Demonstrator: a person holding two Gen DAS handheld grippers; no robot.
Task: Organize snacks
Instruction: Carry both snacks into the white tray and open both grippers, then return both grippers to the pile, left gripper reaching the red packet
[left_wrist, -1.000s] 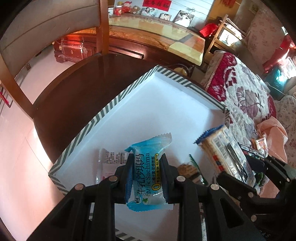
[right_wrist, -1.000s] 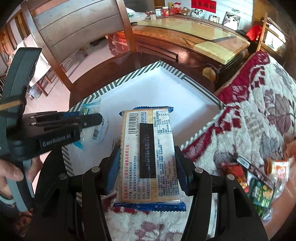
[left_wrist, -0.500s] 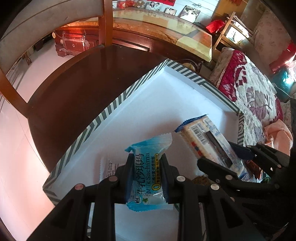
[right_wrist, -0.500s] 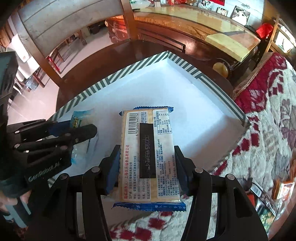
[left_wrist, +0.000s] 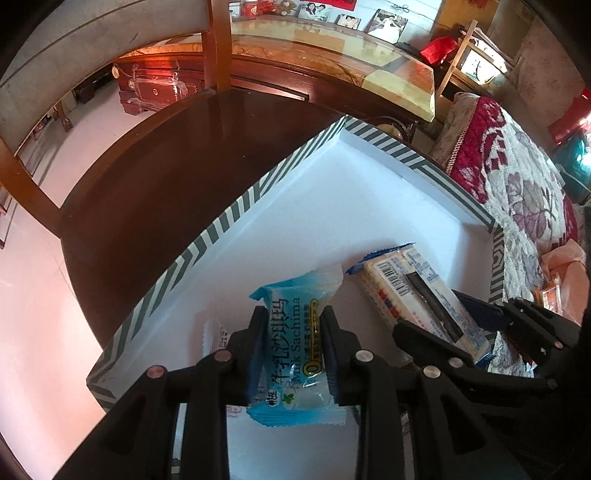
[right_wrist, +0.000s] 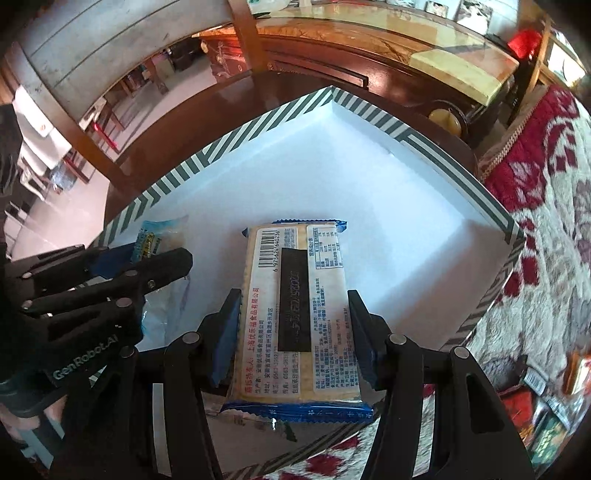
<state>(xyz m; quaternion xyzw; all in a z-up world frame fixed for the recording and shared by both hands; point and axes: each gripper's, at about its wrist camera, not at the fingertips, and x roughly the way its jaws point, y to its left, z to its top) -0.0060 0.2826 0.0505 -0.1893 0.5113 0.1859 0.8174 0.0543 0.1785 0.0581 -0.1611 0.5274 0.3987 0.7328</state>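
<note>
- I am seeing a dark brown round wooden table (left_wrist: 147, 206) sitting under everything.
- A red-and-cream floral blanket (right_wrist: 546, 206) is lying on the right.
- A wooden chair with a grey backrest (left_wrist: 92, 55) is standing behind.
- Framed photographs (left_wrist: 384, 22) are leaning on a glossy sideboard (left_wrist: 332, 55).

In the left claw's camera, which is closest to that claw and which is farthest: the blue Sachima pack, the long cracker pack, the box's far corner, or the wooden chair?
1. Blue Sachima pack: between the left claw's fingers.
2. Long cracker pack: just to the right, inside the striped box.
3. Box's far corner: straight ahead, past the bare white floor.
4. Wooden chair: top left, beyond the dark table.
</note>
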